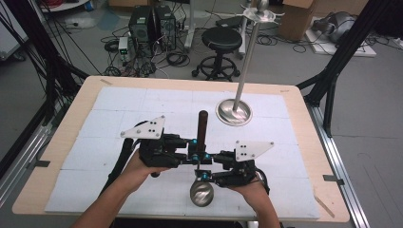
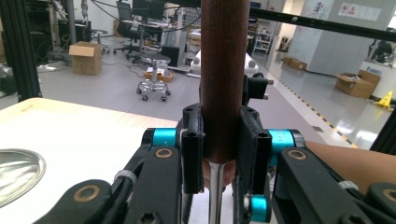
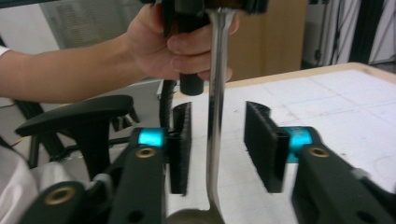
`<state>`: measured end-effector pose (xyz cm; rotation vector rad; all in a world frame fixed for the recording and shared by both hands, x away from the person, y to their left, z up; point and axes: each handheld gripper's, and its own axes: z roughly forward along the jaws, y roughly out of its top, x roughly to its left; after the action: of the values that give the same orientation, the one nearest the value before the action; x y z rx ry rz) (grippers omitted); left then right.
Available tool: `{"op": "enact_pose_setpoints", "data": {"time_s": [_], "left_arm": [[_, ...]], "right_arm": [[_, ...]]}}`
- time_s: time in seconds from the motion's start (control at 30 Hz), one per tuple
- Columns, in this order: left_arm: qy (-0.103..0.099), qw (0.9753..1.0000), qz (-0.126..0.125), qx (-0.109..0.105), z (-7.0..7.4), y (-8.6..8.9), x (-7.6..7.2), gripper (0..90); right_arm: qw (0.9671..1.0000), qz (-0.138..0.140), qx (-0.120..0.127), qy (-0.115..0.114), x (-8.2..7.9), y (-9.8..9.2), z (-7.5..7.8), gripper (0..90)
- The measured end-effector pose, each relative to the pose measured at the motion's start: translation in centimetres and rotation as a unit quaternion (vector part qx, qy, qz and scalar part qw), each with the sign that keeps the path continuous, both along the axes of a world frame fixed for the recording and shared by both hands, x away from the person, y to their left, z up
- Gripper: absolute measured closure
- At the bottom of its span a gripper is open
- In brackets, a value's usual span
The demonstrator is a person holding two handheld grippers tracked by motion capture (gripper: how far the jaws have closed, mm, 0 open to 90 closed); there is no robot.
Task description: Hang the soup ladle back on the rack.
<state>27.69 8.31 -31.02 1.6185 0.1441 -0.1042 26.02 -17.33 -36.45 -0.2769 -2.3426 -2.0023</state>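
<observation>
The ladle (image 1: 201, 156) is clamped at its wooden handle by the left tool (image 1: 192, 153). The right tool (image 3: 217, 144) stands open astride the steel shank (no contact); it is best closed squarely, centred, before any transfer toward the stand (image 1: 234, 112).

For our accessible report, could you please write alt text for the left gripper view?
The left claw is shut on the dark wooden handle of a ladle, whose metal shaft runs down between the jaws. Behind lie the pale table, part of a round metal base at left, and a workshop floor with a stool and boxes.
</observation>
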Motion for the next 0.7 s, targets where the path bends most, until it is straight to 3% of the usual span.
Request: {"op": "enact_pose_setpoints", "data": {"time_s": [0.27,0.53,0.6,0.7], "left_arm": [[0.0,1.0,-0.008,-0.004,0.08,0.1,-0.05,73.3],[0.006,1.0,0.001,-0.002,0.16,0.48,0.09,72.9],[0.001,0.9998,0.021,0.004,0.22,0.55,0.01,71.3],[-0.001,0.9981,0.06,0.017,0.33,0.8,-0.12,56.0]], "right_arm": [[0.9998,0.017,-0.002,-0.006,0.05,0.49,-0.14,80.2],[0.9998,-0.001,0.002,0.02,-0.19,0.61,0.04,83.6],[0.9995,-0.012,-0.004,0.027,-0.34,0.75,0.14,83.7],[0.9973,-0.045,-0.027,0.051,-0.29,1.03,0.21,83.8]]}}
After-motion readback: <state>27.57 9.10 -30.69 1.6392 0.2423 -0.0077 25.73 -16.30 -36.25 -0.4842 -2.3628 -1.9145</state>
